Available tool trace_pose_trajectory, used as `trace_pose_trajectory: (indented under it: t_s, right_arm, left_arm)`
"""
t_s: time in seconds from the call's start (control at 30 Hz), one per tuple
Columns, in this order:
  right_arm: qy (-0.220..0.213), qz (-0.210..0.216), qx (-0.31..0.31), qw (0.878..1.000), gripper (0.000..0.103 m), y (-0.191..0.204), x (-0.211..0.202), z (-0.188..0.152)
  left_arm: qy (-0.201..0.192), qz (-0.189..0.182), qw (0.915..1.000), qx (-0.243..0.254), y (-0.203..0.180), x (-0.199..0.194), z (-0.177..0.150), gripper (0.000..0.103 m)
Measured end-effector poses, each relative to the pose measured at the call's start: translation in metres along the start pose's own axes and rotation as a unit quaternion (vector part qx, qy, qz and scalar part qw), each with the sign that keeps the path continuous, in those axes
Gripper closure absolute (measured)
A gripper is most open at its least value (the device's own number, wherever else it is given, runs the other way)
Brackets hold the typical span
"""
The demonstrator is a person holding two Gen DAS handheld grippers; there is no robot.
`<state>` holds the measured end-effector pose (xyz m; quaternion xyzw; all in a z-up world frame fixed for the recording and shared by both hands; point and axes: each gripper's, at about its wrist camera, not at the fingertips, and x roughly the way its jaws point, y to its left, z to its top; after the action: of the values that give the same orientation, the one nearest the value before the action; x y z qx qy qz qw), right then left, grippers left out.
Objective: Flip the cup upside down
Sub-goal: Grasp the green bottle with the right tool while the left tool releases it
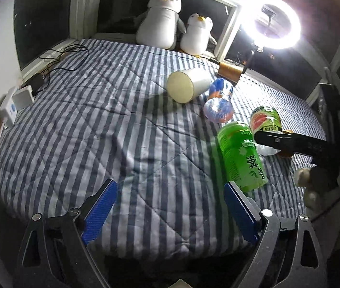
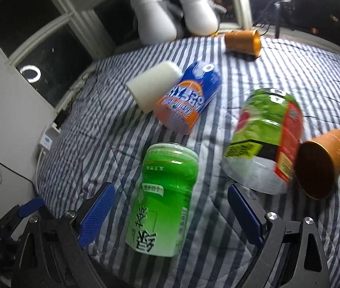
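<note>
I'm hovering my right gripper (image 2: 171,213) with jaws spread wide and empty over the striped quilt (image 2: 278,76). The nearest cup (image 2: 321,160) is lying on its side just right of my right jaw, touching the red-green bottle (image 2: 263,139), mouth facing me, axis running away rightward. My left gripper (image 1: 170,210), also gaping and empty, is sitting farther off.

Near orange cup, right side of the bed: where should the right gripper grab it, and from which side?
Probably across the tapered side wall of the orange cup, coming from above. It lies on its side, mouth toward the camera, beside the red-and-green can. The right gripper is open and empty.
</note>
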<state>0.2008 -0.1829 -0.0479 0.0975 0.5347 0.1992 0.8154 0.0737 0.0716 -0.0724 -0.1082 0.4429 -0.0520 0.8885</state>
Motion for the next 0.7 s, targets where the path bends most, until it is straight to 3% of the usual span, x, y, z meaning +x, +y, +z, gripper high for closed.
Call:
trace_pose_trajectory:
  t_s: [0.13, 0.27, 0.37, 0.47, 0.7]
  right_arm:
    - [0.049, 0.006, 0.001, 0.999, 0.019, 0.005, 0.022, 0.013]
    - [0.086, -0.004, -0.012, 0.996, 0.02, 0.012, 0.042, 0.02]
    - [0.107, -0.012, -0.012, 0.994, 0.029, 0.013, 0.055, 0.025]
    - [0.12, -0.018, -0.008, 0.993, 0.039, 0.011, 0.064, 0.027]
    - [0.107, -0.015, -0.005, 0.994, 0.039, 0.009, 0.058, 0.026]
  left_arm:
    - [-0.008, -0.002, 0.9999, -0.012, 0.01, -0.005, -0.002, 0.011]
    - [-0.011, -0.002, 0.9997, -0.022, 0.019, -0.01, -0.002, 0.011]
    - [-0.013, -0.001, 0.9995, -0.027, 0.023, -0.013, -0.003, 0.011]
    - [-0.016, -0.001, 0.9994, -0.031, 0.026, -0.015, -0.002, 0.011]
    - [-0.014, -0.004, 0.9993, -0.035, 0.03, -0.013, -0.002, 0.011]
